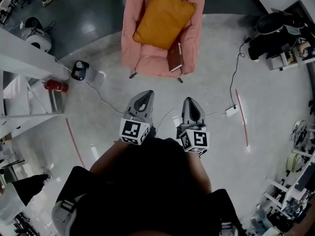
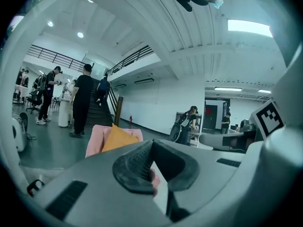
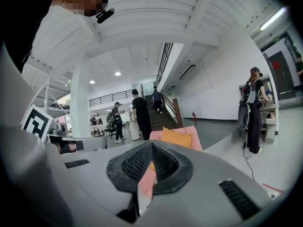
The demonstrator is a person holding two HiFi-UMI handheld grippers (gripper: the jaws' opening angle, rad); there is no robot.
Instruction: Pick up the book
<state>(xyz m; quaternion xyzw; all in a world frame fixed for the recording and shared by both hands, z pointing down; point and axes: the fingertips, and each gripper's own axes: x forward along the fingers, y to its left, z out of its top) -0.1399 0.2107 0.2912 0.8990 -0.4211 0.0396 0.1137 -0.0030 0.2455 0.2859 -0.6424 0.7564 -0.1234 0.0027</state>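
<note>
A dark red book [image 1: 175, 57] leans on the seat of a pink armchair [image 1: 130, 31], next to an orange cushion [image 1: 164, 17]. My left gripper [image 1: 144, 96] and right gripper [image 1: 191, 102] are held side by side over the floor, a good way short of the chair, both pointing at it. Both are shut with nothing between the jaws. In the left gripper view the armchair [image 2: 96, 140] and cushion [image 2: 116, 137] show beyond the shut left gripper [image 2: 151, 145]. The right gripper view shows the armchair [image 3: 198, 137] and cushion [image 3: 176, 137] past the shut right gripper [image 3: 152, 145]. The book is hidden in both gripper views.
A white cable and power strip [image 1: 231, 111] lie on the floor right of the grippers, beside a red tape line [image 1: 241, 116]. A fire extinguisher [image 1: 55, 86] and a dark device [image 1: 79, 70] sit at left. Cluttered desks [image 1: 283, 43] stand at right. Several people stand near a staircase [image 2: 87, 112].
</note>
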